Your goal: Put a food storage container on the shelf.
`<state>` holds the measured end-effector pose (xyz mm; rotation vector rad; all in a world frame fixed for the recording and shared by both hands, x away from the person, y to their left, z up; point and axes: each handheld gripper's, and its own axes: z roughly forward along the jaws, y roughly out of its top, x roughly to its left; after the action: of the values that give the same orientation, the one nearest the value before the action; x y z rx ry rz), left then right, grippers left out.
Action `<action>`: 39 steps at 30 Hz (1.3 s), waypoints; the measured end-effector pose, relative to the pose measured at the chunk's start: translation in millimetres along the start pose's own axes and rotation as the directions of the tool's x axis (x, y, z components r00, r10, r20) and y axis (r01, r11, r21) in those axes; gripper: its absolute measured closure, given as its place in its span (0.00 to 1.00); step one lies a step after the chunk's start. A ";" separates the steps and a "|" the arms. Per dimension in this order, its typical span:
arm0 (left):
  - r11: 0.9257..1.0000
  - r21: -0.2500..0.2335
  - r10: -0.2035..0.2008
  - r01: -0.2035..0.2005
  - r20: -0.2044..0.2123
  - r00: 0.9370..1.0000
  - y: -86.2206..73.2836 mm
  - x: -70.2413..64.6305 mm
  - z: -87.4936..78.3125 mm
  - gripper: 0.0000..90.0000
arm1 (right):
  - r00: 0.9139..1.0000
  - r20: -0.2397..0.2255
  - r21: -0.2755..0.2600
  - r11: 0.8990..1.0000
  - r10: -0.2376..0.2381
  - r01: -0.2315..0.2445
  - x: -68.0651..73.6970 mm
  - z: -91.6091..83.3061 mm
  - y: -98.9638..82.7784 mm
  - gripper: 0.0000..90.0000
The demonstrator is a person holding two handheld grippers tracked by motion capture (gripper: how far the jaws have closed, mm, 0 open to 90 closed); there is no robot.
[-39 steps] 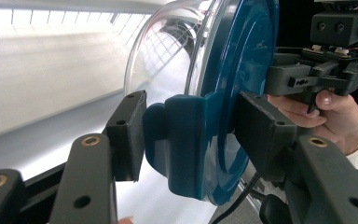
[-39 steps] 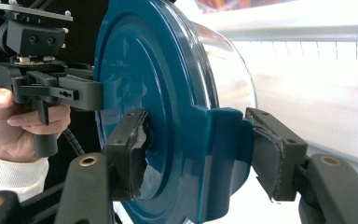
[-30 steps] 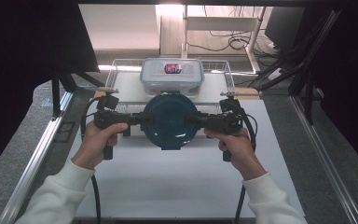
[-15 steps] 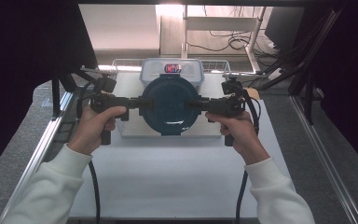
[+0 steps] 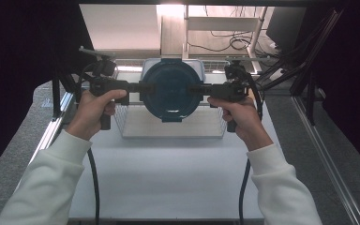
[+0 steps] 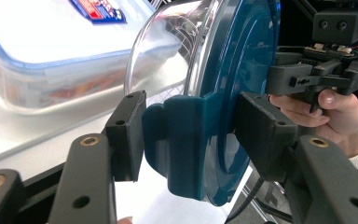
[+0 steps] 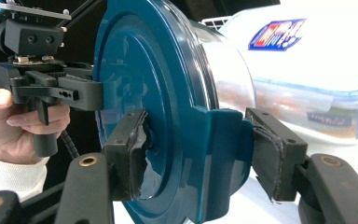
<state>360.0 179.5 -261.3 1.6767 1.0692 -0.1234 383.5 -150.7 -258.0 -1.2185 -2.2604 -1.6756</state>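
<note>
A: While both hands lift together, what do you see from the high view?

B: A round bowl with a blue lid (image 5: 170,89) hangs in the air, tipped on its side so the lid faces us. It is over the far edge of the white table (image 5: 168,173), above a wire basket (image 5: 168,124). The left gripper (image 5: 146,87) pinches a lid clip on one side. The right gripper (image 5: 196,89) pinches the clip on the other side.

A: And the left gripper view?

B: Its two black jaws press on the blue clip (image 6: 182,140), one on each face. Past the bowl is a flat box with a clear lid (image 6: 42,51).

A: The right gripper view?

B: Same thing. Its jaws squeeze the other clip (image 7: 214,158). One pad (image 7: 137,158) looks torn and worn.

A: What could go wrong?

B: I think the bowl could slip. Only the two small clips hold it. A clip could pop open, and the glass part might drop onto the basket or the box. If one hand pulls away faster, the bowl could twist out too.
</note>
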 end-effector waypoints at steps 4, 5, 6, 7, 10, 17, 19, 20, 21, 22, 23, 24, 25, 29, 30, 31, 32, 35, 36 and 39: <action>1.000 -0.003 0.000 0.000 0.004 1.000 7.0 0.6 0.3 0.49 | 1.000 0.006 0.002 1.000 -0.005 0.005 -0.2 -0.3 8.3 0.45; 1.000 -0.003 -0.001 0.001 0.003 1.000 8.5 0.7 0.6 0.49 | 1.000 0.008 0.003 1.000 -0.004 0.004 -0.2 -0.4 10.0 0.45; 1.000 -0.001 0.000 0.000 0.003 1.000 10.2 0.6 0.7 0.49 | 1.000 0.007 0.002 1.000 -0.009 0.009 -1.2 -0.2 11.8 0.45; 1.000 -0.002 0.003 -0.003 0.002 1.000 12.3 0.7 1.2 0.49 | 1.000 0.007 0.004 1.000 -0.006 0.005 -1.7 -0.4 13.7 0.45; 1.000 0.003 0.004 -0.004 0.005 1.000 20.0 1.4 2.3 0.49 | 1.000 0.008 0.003 1.000 0.000 -0.001 -3.3 -1.0 19.3 0.45; 1.000 0.008 0.015 -0.015 -0.007 1.000 40.4 2.9 6.8 0.48 | 1.000 0.021 -0.013 1.000 -0.003 0.003 -7.4 -1.0 38.0 0.45; 1.000 0.008 0.014 -0.014 0.000 1.000 46.0 5.0 7.0 0.48 | 1.000 0.024 -0.010 1.000 -0.009 0.009 -8.4 -0.6 44.3 0.45; 1.000 0.008 0.012 -0.012 0.003 1.000 48.6 6.0 7.1 0.48 | 1.000 0.026 -0.009 1.000 -0.009 0.009 -8.6 -0.2 47.4 0.45; 1.000 0.007 0.012 -0.012 0.005 1.000 51.3 7.0 7.2 0.48 | 1.000 0.027 -0.008 1.000 -0.010 0.010 -8.9 0.2 50.4 0.45; 1.000 0.005 0.013 -0.013 0.005 1.000 54.0 8.0 7.2 0.48 | 1.000 0.027 -0.010 1.000 -0.013 0.013 -9.5 0.9 53.2 0.45; 1.000 0.004 0.011 -0.011 0.006 1.000 56.7 9.0 7.2 0.48 | 1.000 0.027 -0.009 1.000 -0.011 0.011 -10.0 1.6 56.0 0.45; 1.000 0.003 0.009 -0.009 0.006 1.000 59.2 10.3 7.3 0.48 | 1.000 0.026 -0.007 1.000 -0.007 0.007 -10.5 2.3 58.7 0.45; 1.000 0.005 0.008 -0.008 0.006 1.000 62.0 11.9 7.5 0.48 | 1.000 0.026 -0.006 1.000 -0.006 0.006 -11.4 3.3 61.2 0.45; 1.000 0.005 -0.018 0.018 0.004 1.000 74.3 19.3 11.0 0.48 | 1.000 0.026 -0.011 1.000 0.008 -0.007 -18.1 8.7 71.5 0.45; 1.000 0.006 -0.026 0.026 0.003 1.000 77.1 21.1 12.1 0.48 | 1.000 0.024 -0.012 1.000 0.014 -0.014 -20.8 10.1 74.4 0.45; 1.000 0.009 -0.028 0.028 0.003 1.000 79.7 23.1 13.0 0.48 | 1.000 0.023 -0.014 1.000 0.018 -0.018 -23.3 11.7 77.1 0.45; 0.999 0.012 -0.032 0.032 0.001 0.999 82.0 25.0 13.6 0.48 | 1.000 0.021 -0.011 1.000 0.019 -0.019 -25.6 13.3 79.7 0.45; 0.999 0.015 -0.046 0.046 -0.004 0.999 87.2 31.2 15.2 0.48 | 0.999 0.016 -0.005 0.999 0.036 -0.036 -31.2 19.1 85.8 0.45; 0.999 0.016 -0.051 0.051 -0.004 0.999 88.3 33.7 15.9 0.48 | 0.999 0.014 -0.004 0.999 0.041 -0.041 -33.2 21.4 87.3 0.45; 0.997 0.020 -0.070 0.070 -0.007 0.998 90.1 42.1 18.2 0.48 | 0.998 0.014 0.003 0.998 0.058 -0.058 -39.0 28.4 90.5 0.45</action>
<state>454.8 188.7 -227.4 1.6592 1.1359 -0.1747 477.5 -140.2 -218.4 -1.2864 -2.2122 -1.6481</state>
